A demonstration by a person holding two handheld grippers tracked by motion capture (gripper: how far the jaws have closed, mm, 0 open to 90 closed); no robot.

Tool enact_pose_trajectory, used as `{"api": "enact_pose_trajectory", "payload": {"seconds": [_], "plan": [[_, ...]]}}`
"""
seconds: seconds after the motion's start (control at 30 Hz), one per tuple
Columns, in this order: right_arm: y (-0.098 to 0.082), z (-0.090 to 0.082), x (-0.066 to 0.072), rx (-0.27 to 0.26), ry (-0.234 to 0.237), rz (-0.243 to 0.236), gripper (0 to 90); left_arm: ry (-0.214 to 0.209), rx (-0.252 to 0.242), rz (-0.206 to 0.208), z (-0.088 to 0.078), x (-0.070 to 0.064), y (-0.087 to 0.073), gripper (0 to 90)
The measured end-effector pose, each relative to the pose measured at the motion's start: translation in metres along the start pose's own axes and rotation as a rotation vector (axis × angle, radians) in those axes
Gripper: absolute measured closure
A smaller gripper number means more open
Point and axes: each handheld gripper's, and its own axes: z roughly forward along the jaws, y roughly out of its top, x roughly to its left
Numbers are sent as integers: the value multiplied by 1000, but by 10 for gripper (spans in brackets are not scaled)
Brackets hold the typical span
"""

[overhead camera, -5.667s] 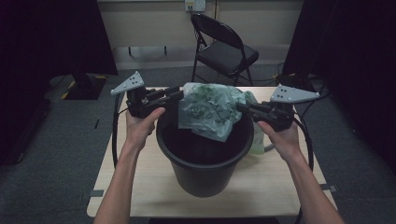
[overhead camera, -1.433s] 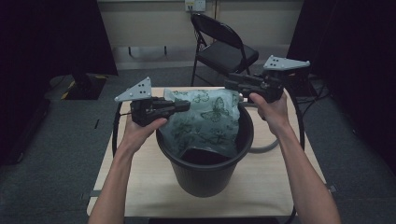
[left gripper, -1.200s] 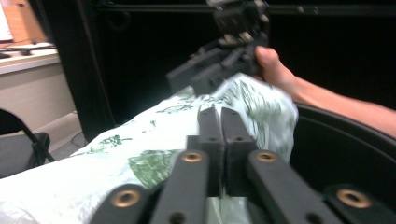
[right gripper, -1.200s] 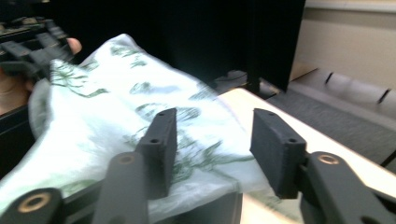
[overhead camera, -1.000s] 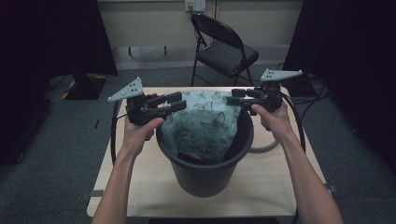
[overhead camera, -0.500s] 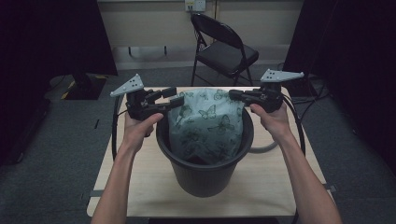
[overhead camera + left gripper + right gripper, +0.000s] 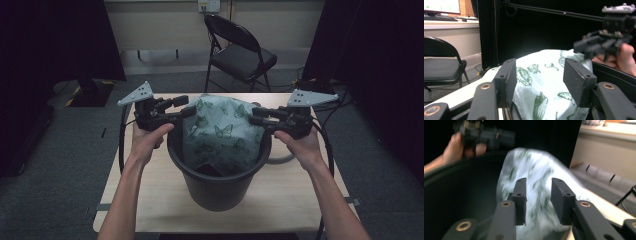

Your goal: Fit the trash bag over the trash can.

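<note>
Holding my left claw [image 7: 186,106] at the left rim of the round black plastic bucket [image 7: 218,187], I keep its jaws wide apart, closed on nothing, the pale green butterfly-printed plastic bag [image 7: 222,132] just beyond them. My right claw [image 7: 256,116] at the right rim is also parted, gripping nothing. The bag drapes into the bucket on the light wooden surface [image 7: 287,192]. No writing is legible.
</note>
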Motion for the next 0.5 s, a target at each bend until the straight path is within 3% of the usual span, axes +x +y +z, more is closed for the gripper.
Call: {"api": "enact_pose_trajectory", "payload": {"seconds": [0.1, 0.2, 0.37, 0.4, 0.5], "plan": [[8, -2, -15, -61, -11, 21, 623, -6, -1, -1, 2, 2, -1, 455], [13, 14, -35, -36, -40, 42, 566, -14, -7, -16, 4, 5, -1, 472], [13, 47, -51, 36, 18, 85, 471, -18, -4, -10, 6, 5, 0, 479], [13, 52, -54, 38, 51, 112, 456, -18, -3, -8, 6, 5, 0, 479], [15, 58, -57, 82, 94, 135, 464, -5, 1, -1, 4, 5, 0, 469]]}}
